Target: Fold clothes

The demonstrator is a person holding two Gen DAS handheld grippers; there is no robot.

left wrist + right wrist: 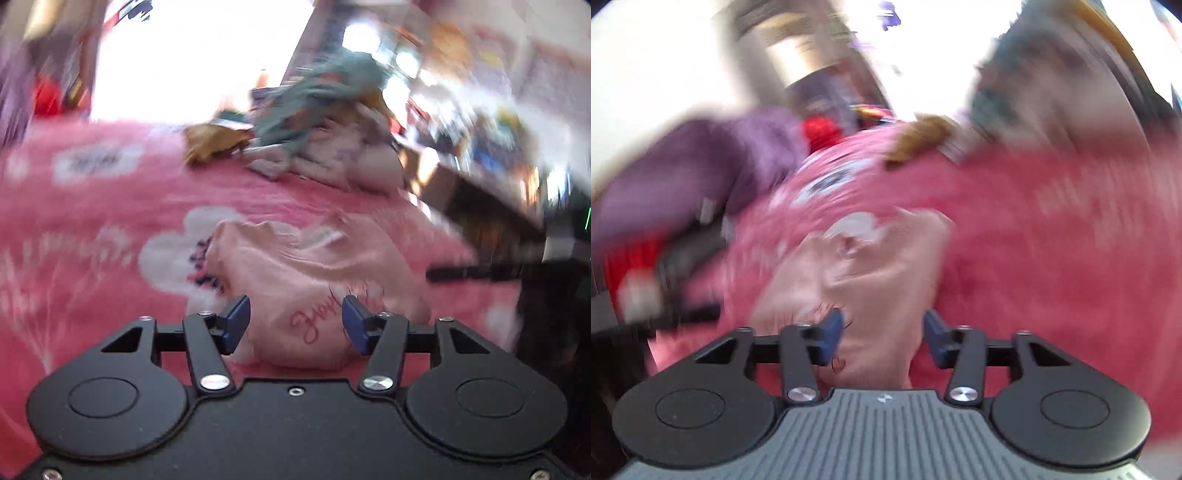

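— One pink top (295,280) lies bunched on the bed (92,229), at twelve o'clock from both grippers. Folded?

— Roughly. Left gripper (295,321) and right gripper (882,339) fingers spread, empty; pile (325,122) waits.

Red cursive embroidery runs across the pale pink garment (317,295) lying in front of me on the pink blanket (92,221). Its opening letters look like "Hap", and the rest is too blurred for me to read.
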